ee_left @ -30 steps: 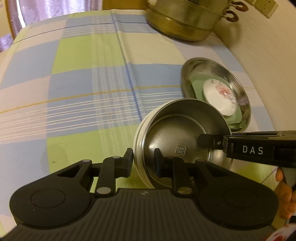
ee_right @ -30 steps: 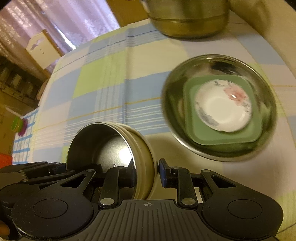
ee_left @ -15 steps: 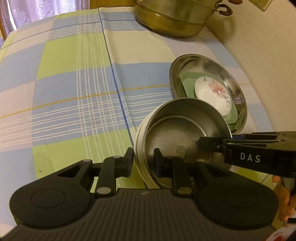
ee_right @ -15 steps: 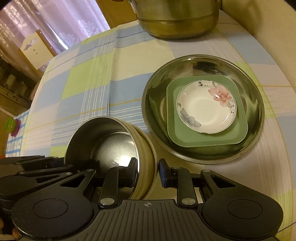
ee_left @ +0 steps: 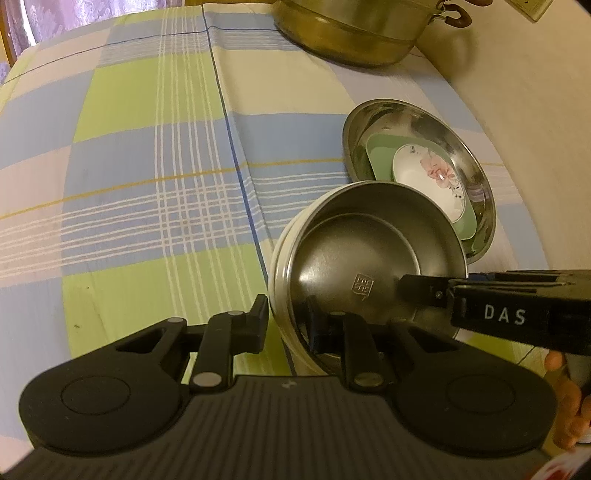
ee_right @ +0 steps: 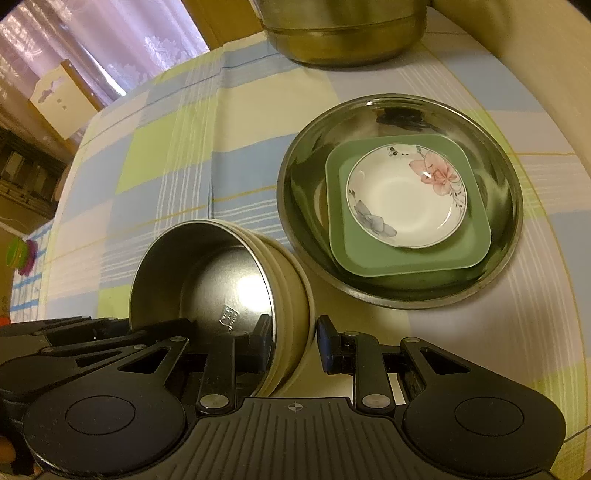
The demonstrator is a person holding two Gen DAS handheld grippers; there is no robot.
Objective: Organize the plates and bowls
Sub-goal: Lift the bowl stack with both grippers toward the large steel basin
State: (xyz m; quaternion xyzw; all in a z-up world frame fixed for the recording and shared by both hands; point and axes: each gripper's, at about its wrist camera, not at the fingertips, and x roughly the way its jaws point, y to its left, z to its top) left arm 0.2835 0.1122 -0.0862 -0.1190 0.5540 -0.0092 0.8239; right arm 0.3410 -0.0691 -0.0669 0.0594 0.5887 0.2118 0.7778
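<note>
The bowl [ee_right: 221, 280] was brushed steel with a cream matt outside, and the wide dish [ee_right: 399, 291] was shiny metal. The floral saucer [ee_right: 402, 199] looked like glossy glazed ceramic on a matt green plate [ee_right: 472, 247]; the tablecloth [ee_left: 147, 184] was checked woven cloth.

**Non-task surroundings, referenced to the large pot**

A large brass-coloured metal pot [ee_left: 351, 33] is sitting at the far edge of the table, its dark handle [ee_left: 456, 16] sticking out on the wall side. A checked tablecloth [ee_left: 147, 166] in blue, green and cream is spreading out from under the pot toward the camera. A pale wall [ee_left: 535, 129] is running along right of the pot. Left of the pot and beyond the table, a lilac lace curtain [ee_right: 92, 48] is hanging, with a small white cabinet [ee_right: 62, 99] standing below it. Further left of the pot, low down, a green and pink object [ee_right: 22, 254] is showing, too small to identify.
</note>
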